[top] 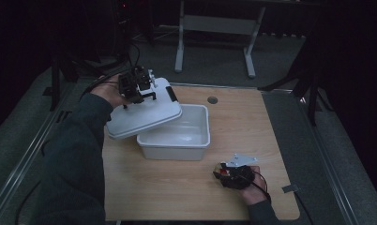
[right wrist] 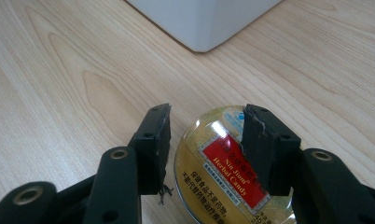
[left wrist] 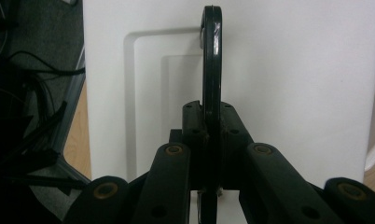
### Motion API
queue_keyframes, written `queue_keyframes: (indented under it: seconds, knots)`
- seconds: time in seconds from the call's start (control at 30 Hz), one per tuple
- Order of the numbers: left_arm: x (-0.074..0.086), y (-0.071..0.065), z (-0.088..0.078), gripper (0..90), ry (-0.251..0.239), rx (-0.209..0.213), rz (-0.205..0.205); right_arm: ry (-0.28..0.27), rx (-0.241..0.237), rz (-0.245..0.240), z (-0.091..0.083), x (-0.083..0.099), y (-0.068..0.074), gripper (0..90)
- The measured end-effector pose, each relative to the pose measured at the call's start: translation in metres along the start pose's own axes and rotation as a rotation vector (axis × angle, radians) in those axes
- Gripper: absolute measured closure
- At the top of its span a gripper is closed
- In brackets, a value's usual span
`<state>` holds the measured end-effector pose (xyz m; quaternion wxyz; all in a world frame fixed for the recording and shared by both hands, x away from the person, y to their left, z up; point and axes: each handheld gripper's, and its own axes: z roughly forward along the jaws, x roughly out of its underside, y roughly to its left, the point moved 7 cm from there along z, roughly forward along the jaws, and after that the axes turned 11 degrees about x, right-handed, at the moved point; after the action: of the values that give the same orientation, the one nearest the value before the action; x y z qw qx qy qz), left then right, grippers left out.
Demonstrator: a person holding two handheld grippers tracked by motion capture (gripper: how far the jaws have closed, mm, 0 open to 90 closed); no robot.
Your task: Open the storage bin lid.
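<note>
Holding lid up, tin ready to drop in

Bin [top: 177, 136] sits open mid-table bc your left gripper [top: 140, 92] is clamped on the lid [top: 144, 115] handle [left wrist: 211, 60], tilting it clear. Right gripper [right wrist: 206, 140] is squeezed on the candy tin [right wrist: 227, 172], parked near the bin's corner on the table [top: 177, 192].

Light wood table [top: 186, 187] with a round grommet hole [top: 212, 100], grey carpet floor [top: 214, 61], metal desk legs [top: 179, 47] behind
</note>
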<state>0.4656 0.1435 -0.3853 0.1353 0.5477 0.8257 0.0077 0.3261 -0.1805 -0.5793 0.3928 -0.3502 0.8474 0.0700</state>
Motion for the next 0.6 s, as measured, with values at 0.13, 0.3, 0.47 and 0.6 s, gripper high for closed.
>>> queue_keyframes:
  seconds: [0.13,0.3,0.47,0.6]
  knots:
    - [0.004,0.003,0.0,84.6,0.003,-0.005,-0.022,-0.001,-0.001,0.0,0.0,0.0,0.0,51.4]
    - [0.009,0.006,-0.001,84.6,0.008,-0.011,-0.043,-0.001,0.0,-0.002,0.0,0.0,0.0,51.4]
    - [0.014,0.01,-0.001,84.6,0.014,-0.016,-0.073,-0.001,0.0,-0.002,0.0,0.0,0.0,51.4]
    - [0.018,0.012,0.0,84.6,0.024,-0.012,-0.087,0.001,0.0,0.0,0.0,0.0,-0.001,51.4]
